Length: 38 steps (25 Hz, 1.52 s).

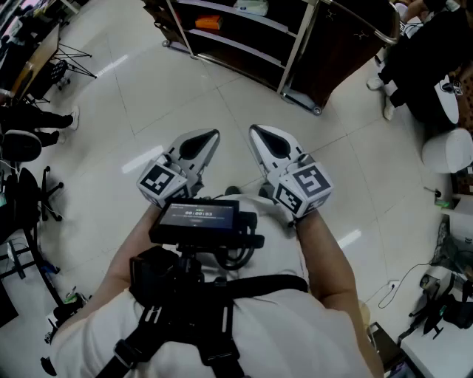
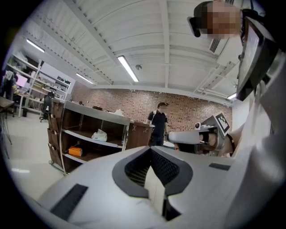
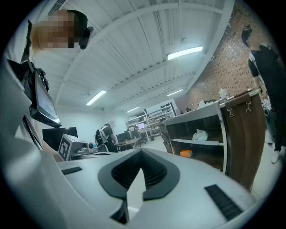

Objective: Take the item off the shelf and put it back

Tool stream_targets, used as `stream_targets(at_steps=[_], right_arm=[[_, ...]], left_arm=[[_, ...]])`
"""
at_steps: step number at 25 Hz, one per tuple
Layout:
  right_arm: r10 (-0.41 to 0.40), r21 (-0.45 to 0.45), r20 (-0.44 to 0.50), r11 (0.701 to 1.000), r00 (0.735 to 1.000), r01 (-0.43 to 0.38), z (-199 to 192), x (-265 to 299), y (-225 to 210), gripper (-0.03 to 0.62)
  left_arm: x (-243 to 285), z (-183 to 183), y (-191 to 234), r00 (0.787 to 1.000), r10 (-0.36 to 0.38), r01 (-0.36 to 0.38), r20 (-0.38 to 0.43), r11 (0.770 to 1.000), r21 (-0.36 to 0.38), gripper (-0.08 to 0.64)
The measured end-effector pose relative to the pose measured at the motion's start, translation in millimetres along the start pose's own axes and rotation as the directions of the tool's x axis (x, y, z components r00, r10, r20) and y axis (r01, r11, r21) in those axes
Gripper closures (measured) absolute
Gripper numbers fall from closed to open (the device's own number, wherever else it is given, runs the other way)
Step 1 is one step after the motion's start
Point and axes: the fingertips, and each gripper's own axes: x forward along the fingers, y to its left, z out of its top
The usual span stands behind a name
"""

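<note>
A dark wooden shelf unit point(image 1: 238, 46) stands on the tiled floor some way ahead of me. On its lower board lies a small orange box point(image 1: 208, 23), and a white crumpled bag point(image 2: 99, 135) rests on the board above. The left gripper view shows the orange box point(image 2: 75, 151) too; the right gripper view shows the orange box point(image 3: 185, 153) and the white bag point(image 3: 200, 134). My left gripper point(image 1: 213, 135) and right gripper point(image 1: 256, 131) are held side by side at waist height, well short of the shelf. Both are shut and empty; the jaws meet at the tip in each gripper view.
A brown cabinet point(image 1: 347, 44) adjoins the shelf unit on the right. A person in black point(image 2: 157, 127) stands behind it. An office chair point(image 1: 29, 188) is at the left, a white stool point(image 1: 448, 150) and floor cables point(image 1: 403, 284) at the right.
</note>
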Motion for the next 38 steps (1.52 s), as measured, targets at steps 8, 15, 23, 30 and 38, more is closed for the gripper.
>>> stream_targets(at_steps=[8,15,23,30,38], right_arm=[[-0.009,0.005,-0.006,1.000,1.000,0.009,-5,22,25,0.584],[0.010,0.009,-0.028,1.000,1.000,-0.010,-4,53,32,0.584],[0.086,0.008,-0.076,0.996,0.993,-0.085,-9,105,23,0.584],[0.142,0.054,-0.087,0.989,0.986,-0.137,-20,168,-18,0.584],[0.198,0.069,-0.120,0.979,0.973,-0.191,-1,259,-94,0.584]], left_arm=[[-28,4,21,1.000,0.003,-0.003,0.022,1.000,0.003,0.552],[-46,9,49,0.998,0.045,-0.045,0.045,0.999,-0.011,0.553],[-51,16,98,0.990,0.127,-0.126,0.062,0.992,-0.027,0.552],[-25,15,154,0.981,0.191,-0.190,0.035,0.981,-0.045,0.552],[46,45,243,0.976,0.219,-0.219,-0.008,0.973,-0.065,0.552]])
